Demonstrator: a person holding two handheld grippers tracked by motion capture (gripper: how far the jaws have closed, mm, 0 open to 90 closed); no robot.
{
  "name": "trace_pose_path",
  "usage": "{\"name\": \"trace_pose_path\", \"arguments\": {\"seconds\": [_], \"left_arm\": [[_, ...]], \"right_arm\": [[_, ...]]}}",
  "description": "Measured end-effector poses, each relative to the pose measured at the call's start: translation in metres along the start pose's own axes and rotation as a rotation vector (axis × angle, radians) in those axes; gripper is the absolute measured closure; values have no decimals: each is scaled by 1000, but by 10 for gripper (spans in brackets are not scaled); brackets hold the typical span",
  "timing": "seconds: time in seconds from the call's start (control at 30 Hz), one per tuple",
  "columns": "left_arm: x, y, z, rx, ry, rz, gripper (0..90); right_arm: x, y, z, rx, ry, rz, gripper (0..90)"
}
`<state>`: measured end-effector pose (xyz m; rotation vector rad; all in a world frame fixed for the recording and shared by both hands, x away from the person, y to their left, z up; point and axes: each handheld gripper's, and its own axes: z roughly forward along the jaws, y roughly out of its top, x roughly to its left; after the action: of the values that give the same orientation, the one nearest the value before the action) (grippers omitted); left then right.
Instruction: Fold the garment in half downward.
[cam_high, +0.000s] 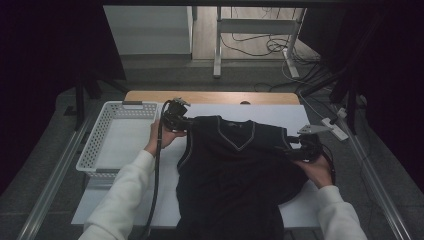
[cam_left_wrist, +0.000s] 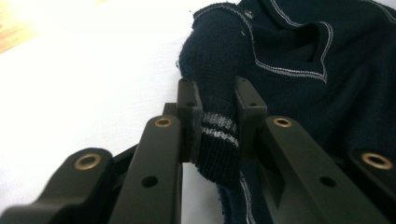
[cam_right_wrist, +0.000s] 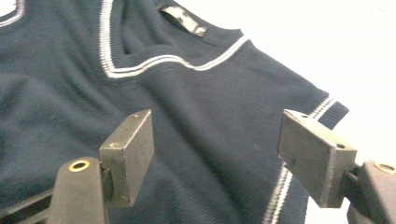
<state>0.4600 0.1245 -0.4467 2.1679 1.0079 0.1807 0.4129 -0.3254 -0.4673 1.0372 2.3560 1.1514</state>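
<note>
Two grippers work a navy V-neck sweater vest (cam_high: 235, 165) spread on the white table (cam_high: 125, 200). The left gripper (cam_left_wrist: 217, 116) is clamped on the vest's striped shoulder edge, fabric bunched between its jaws. The right gripper (cam_right_wrist: 224, 158) hovers with jaws wide apart, the other shoulder below and between them. Lowering it squarely over that trimmed armhole edge before closing would likely give an even hold. Both forearms reach forward, hands low.

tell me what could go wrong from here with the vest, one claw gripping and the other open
1. The left claw pinches only the striped shoulder edge of the navy vest; a tug may slip the knit free.
2. The right claw hangs open above the other shoulder; closing there may bunch the fabric.
</note>
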Motion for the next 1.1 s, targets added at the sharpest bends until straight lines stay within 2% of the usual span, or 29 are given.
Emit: {"name": "trace_pose_path", "arguments": {"seconds": [0.17, 0.33, 0.43, 0.73, 0.8, 1.0, 1.1], "left_arm": [[0, 0, 1, 1, -5, -5, 750], [1, 0, 1, 0, -9, -11, 750], [2, -1, 2, 1, -12, -15, 750], [3, -1, 5, 3, -18, -18, 749], [4, -1, 6, 2, -20, -20, 749], [3, -1, 6, 5, -21, -15, 749], [4, -1, 6, 5, -22, -18, 750]], "right_arm": [[-15, 7, 3, -6, -31, 15, 262], [-30, 13, 9, 23, -64, 45, 262], [-37, 15, 16, 54, -77, 56, 258], [-59, 22, 42, 93, -97, 104, 252], [-61, 23, 49, 109, -111, 97, 252], [-68, 24, 69, 142, -105, 110, 250], [-70, 22, 77, 163, -109, 92, 250]]}}
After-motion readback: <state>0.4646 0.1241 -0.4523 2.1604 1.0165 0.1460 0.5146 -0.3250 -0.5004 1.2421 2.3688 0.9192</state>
